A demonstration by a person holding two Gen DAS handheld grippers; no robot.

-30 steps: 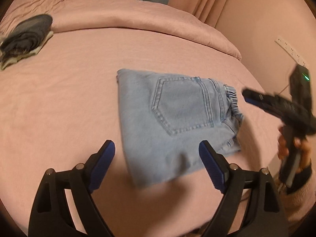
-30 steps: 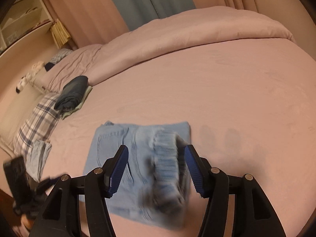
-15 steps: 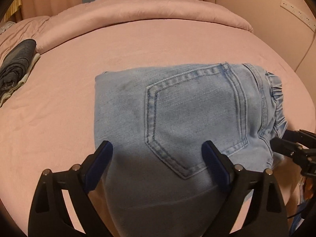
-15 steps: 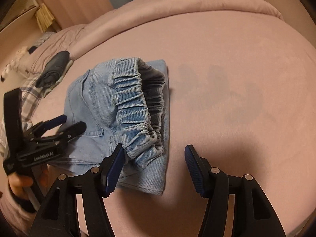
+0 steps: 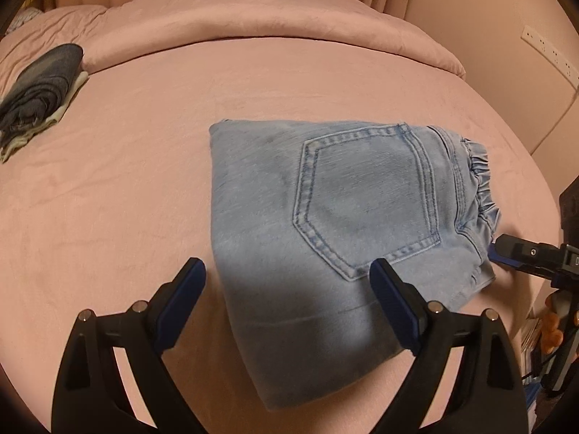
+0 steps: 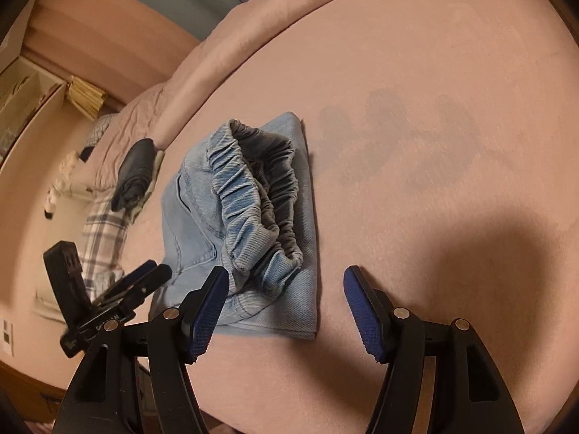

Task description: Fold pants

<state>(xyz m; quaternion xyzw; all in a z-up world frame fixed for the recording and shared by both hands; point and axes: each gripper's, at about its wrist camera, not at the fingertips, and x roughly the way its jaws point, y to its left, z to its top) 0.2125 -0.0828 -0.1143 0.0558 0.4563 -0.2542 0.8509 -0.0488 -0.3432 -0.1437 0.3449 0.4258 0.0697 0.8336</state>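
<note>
- The right gripper (image 6: 286, 307) has its blue-padded jaws standing apart with nothing pinched; they have just been opening, and only the pink bedcover lies in the gap, with the left jaw just beside the gathered waistband.
- A second ago that waistband hung blurred between these jaws; now it rests on top of the bundle, so the last fold looks set down and let go.
- The left gripper (image 5: 287, 305) holds its jaws wide, empty, hovering over the near edge of the denim; whether a pad brushes the cloth is hard to tell under the shadow.
- The light-blue denim pants with a stitched back pocket and elastic waist (image 5: 362, 224) lie as a compact rectangle near the middle of the pink bed (image 5: 126, 181), closer in the left view than a second ago.
- I judge the folding all but complete; what may remain is pressing flat the puffed waistband.
- Well apart, a folded dark grey garment (image 5: 39, 86) sits towards the pillows.
</note>
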